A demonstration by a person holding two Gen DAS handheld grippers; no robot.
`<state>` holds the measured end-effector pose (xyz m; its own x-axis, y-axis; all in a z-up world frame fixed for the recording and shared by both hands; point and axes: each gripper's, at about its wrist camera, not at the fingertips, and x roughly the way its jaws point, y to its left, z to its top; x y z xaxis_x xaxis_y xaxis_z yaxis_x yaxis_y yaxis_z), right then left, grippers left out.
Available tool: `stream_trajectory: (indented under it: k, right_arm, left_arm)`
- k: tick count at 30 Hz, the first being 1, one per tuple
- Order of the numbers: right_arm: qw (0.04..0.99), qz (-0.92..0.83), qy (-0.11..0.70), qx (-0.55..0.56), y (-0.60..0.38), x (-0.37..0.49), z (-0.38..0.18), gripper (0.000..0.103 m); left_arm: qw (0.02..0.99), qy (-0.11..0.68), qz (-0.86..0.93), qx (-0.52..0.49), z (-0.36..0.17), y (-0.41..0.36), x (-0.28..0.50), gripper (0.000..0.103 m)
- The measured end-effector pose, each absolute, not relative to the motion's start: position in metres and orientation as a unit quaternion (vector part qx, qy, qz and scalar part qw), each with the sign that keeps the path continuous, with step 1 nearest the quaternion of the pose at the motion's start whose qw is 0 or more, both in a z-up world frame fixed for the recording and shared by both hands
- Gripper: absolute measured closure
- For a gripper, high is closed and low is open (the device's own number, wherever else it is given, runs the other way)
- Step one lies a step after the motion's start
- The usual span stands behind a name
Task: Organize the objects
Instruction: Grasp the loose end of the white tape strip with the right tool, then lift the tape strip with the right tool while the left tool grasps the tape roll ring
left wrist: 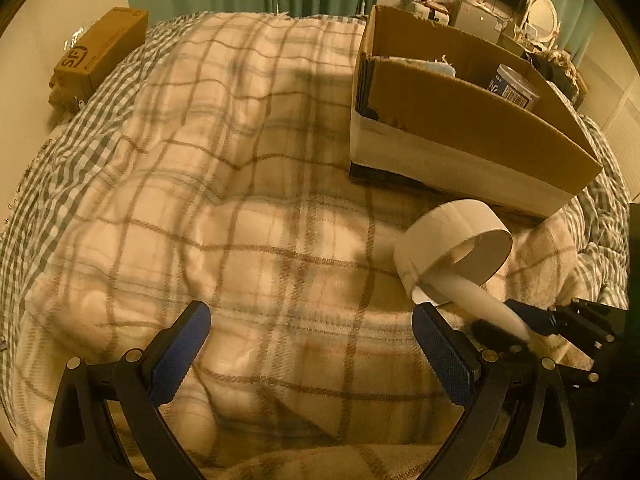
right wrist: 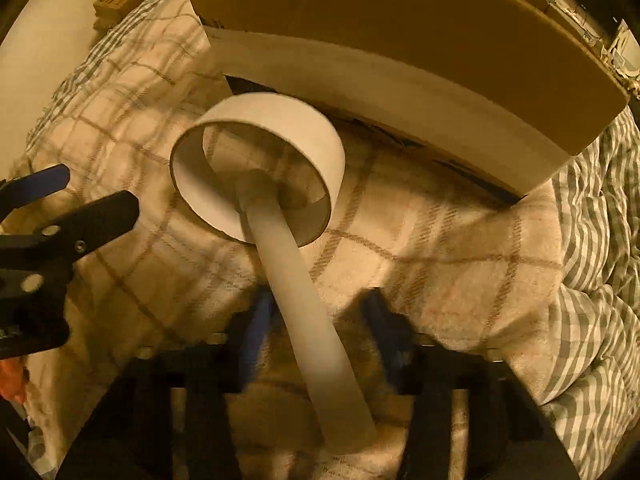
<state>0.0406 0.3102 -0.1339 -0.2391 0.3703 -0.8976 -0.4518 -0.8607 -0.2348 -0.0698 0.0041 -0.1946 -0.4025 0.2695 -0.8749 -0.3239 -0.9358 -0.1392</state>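
Note:
A white tape roll (right wrist: 256, 160) with a long loose strip (right wrist: 304, 300) lies on the plaid blanket (left wrist: 240, 200), just in front of the cardboard box (right wrist: 400, 40). The strip runs back between the blurred fingers of my right gripper (right wrist: 316, 320), whose jaws stand apart around it. The roll also shows in the left wrist view (left wrist: 452, 236). My left gripper (left wrist: 312, 348) is open and empty above the blanket, left of the roll. It shows at the left edge of the right wrist view (right wrist: 60, 200).
The cardboard box (left wrist: 460, 120) holds a blue-labelled can (left wrist: 514, 86) and other items. A long brown carton (left wrist: 100, 56) lies at the far left by the wall. A grey checked duvet (right wrist: 592, 280) lies to the right.

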Motion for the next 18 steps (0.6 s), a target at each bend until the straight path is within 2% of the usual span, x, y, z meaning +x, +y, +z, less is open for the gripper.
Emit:
stream_trajectory:
  k: [1,4,13,18]
  right_arm:
    - [0.260,0.787,0.035,-0.558,0.309,0.043,-0.131,0.078]
    - [0.256,0.793,0.027,-0.552,0.301,0.053,-0.117,0.084]
    - [0.261,0.827,0.024,-0.497,0.290,0.091,-0.048,0.085]
    - [0.281,0.833,0.035,-0.475,0.298,0.106,-0.029,0.085]
  left_arm:
    - [0.176,0.028,0.840,-0.513,-0.192,0.004,-0.068,0.000]
    - [0.171,0.034,0.847,-0.502,-0.184,0.003,-0.064,0.000]
    - [0.170,0.067,0.864,-0.469,-0.154,0.015,-0.049,0.000]
    - [0.187,0.069,0.863,-0.464,-0.146,0.025,-0.054,0.000]
